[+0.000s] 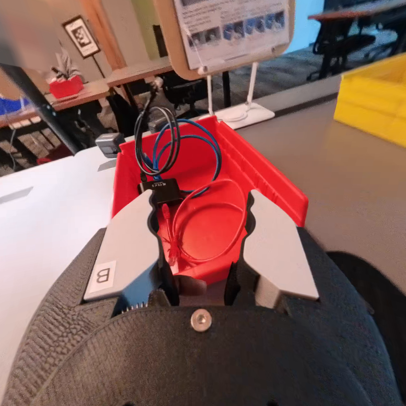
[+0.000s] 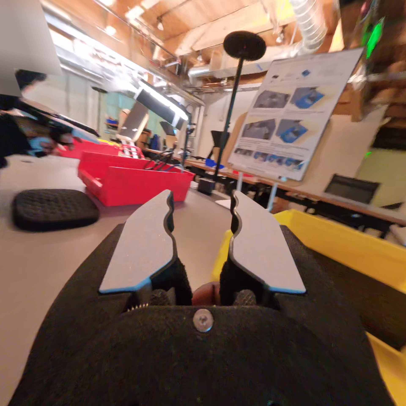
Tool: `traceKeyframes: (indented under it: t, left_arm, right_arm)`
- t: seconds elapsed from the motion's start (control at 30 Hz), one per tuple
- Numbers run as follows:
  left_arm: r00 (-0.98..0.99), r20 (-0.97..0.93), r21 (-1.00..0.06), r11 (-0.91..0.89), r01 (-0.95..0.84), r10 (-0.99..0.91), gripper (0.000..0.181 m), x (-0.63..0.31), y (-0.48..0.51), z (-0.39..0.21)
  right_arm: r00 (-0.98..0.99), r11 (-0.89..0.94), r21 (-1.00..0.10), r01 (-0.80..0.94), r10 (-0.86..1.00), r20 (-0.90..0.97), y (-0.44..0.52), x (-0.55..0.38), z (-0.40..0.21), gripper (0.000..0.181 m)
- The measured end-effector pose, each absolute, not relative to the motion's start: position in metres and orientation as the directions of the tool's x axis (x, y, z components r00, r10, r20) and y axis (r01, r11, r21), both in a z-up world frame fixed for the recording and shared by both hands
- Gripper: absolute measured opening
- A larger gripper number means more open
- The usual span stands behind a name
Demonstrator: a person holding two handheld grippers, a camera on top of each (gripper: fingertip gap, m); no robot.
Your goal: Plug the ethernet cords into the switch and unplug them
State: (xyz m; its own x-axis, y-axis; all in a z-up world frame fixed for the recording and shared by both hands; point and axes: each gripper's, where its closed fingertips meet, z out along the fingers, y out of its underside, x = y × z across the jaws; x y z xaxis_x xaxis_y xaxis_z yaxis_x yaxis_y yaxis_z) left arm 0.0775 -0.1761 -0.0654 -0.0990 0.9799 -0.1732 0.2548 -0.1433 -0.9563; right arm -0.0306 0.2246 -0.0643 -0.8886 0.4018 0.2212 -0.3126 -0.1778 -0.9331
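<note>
In the left wrist view a red bin (image 1: 259,162) holds a small black switch (image 1: 163,190), a coiled red ethernet cord (image 1: 211,222), a blue cord (image 1: 191,140) and a black cord (image 1: 140,131). The blue and black cords run to the switch's far side. The red cord's plugs lie loose on the bin floor. My left gripper (image 1: 201,193) is open and empty, hovering over the bin's near end. My right gripper (image 2: 202,193) is open and empty above the table, away from the red bin (image 2: 140,184), where cords stick out.
A yellow bin (image 1: 373,105) stands at the right, also under my right gripper (image 2: 342,243). A black padded rest (image 2: 52,208) lies on the grey table. An instruction board on a white stand (image 2: 292,123) and a black pole stand behind the bin. White surface lies left. There is about 40 cm between the tips of the two grippers.
</note>
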Motion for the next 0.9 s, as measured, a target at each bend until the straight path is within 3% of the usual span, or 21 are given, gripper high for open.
traceKeyframes:
  t: [0.07,0.17,0.3,0.4,0.5,0.8,0.9]
  left_arm:
    - [-0.141,-0.134,-0.951,-0.087,0.296,0.981,0.076,0.070,-0.187,-0.059]
    - [-0.151,-0.106,-0.905,-0.032,0.424,0.983,0.067,0.048,-0.204,-0.063]
    - [-0.160,-0.145,-0.708,0.011,0.706,0.976,0.054,0.019,-0.235,-0.103]
    - [-0.245,-0.137,-0.632,0.106,0.768,0.960,0.042,0.004,-0.258,-0.125]
    - [-0.304,-0.095,-0.542,0.207,0.814,0.948,0.040,0.002,-0.272,-0.158]
    - [-0.349,-0.056,-0.478,0.282,0.832,0.935,0.039,-0.004,-0.284,-0.211]
    - [-0.369,-0.089,-0.512,0.275,0.814,0.925,0.036,-0.009,-0.289,-0.210]
  right_arm:
    - [-0.928,-0.169,-0.955,-0.243,0.327,0.178,0.208,-0.024,-0.077,0.051]
    - [-0.912,-0.095,-0.954,-0.285,0.331,0.240,0.200,-0.022,-0.084,0.051]
    - [-0.916,-0.121,-0.957,-0.263,0.342,0.208,0.204,-0.025,-0.082,0.048]
    - [-0.917,-0.144,-0.957,-0.254,0.349,0.191,0.207,-0.026,-0.080,0.047]
    - [-0.914,-0.136,-0.955,-0.263,0.351,0.202,0.206,-0.025,-0.081,0.047]
    - [-0.911,-0.113,-0.954,-0.279,0.346,0.226,0.204,-0.023,-0.083,0.045]
    - [-0.911,-0.111,-0.953,-0.282,0.344,0.229,0.204,-0.023,-0.084,0.045]
